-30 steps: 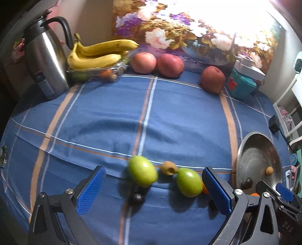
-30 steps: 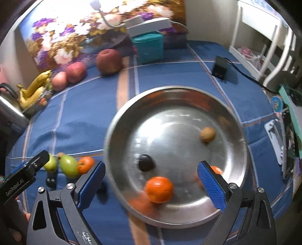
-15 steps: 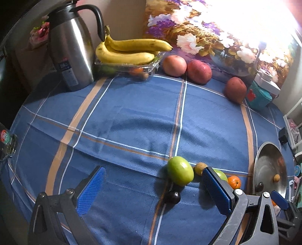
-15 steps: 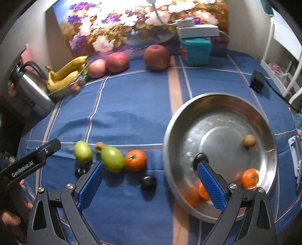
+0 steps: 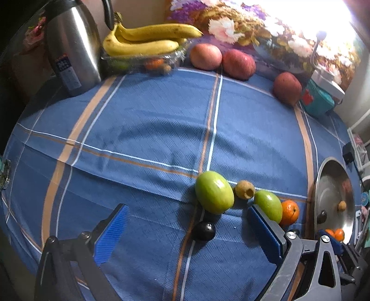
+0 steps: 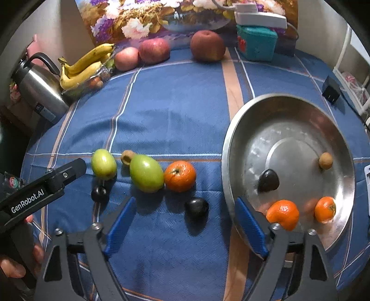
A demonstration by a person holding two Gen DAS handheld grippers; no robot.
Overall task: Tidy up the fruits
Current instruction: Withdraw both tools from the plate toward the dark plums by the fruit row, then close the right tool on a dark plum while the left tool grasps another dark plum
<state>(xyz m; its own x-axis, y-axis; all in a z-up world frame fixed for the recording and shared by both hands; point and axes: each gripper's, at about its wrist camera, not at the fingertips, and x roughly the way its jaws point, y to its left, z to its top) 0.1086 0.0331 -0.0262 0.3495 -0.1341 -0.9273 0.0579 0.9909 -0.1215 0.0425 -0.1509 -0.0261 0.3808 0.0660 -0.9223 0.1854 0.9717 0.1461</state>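
Blue pads frame both of our views: our right gripper (image 6: pixel 185 228) hangs with its jaws spread wide and nothing between them, low over the blue plaid tablecloth (image 6: pixel 175 111), and our left gripper (image 5: pixel 185 233) is likewise released and empty. Nearest our right gripper lies a small dark plum (image 6: pixel 197 207), apart from the row behind it. That row runs across the cloth: a round orange tangerine (image 6: pixel 180 176) touching a large green oval fruit (image 6: pixel 146 173), then a small tan hollowed fruit (image 6: pixel 127 157), then a smaller green fruit (image 6: pixel 103 164), with a second dark plum (image 6: pixel 99 194) just in front of it. In the left view this second plum (image 5: pixel 204 230) sits between our open fingers. To the right of the row rests the wide shiny steel bowl (image 6: pixel 235 129), its near rim just beside our right gripper's right finger; inside it we see a peeled-looking orange tangerine (image 6: pixel 282 214), another tangerine (image 6: pixel 325 209), a dark plum (image 6: pixel 268 180) and a small tan fruit (image 6: pixel 325 160). Far across the cloth stand three red apples (image 6: pixel 207 45), a teal box (image 6: pixel 256 42), a bunch of yellow bananas (image 6: pixel 85 66) on a clear tray, and a steel kettle with a black handle (image 6: pixel 38 86), before a flowered painting (image 6: pixel 161 16).
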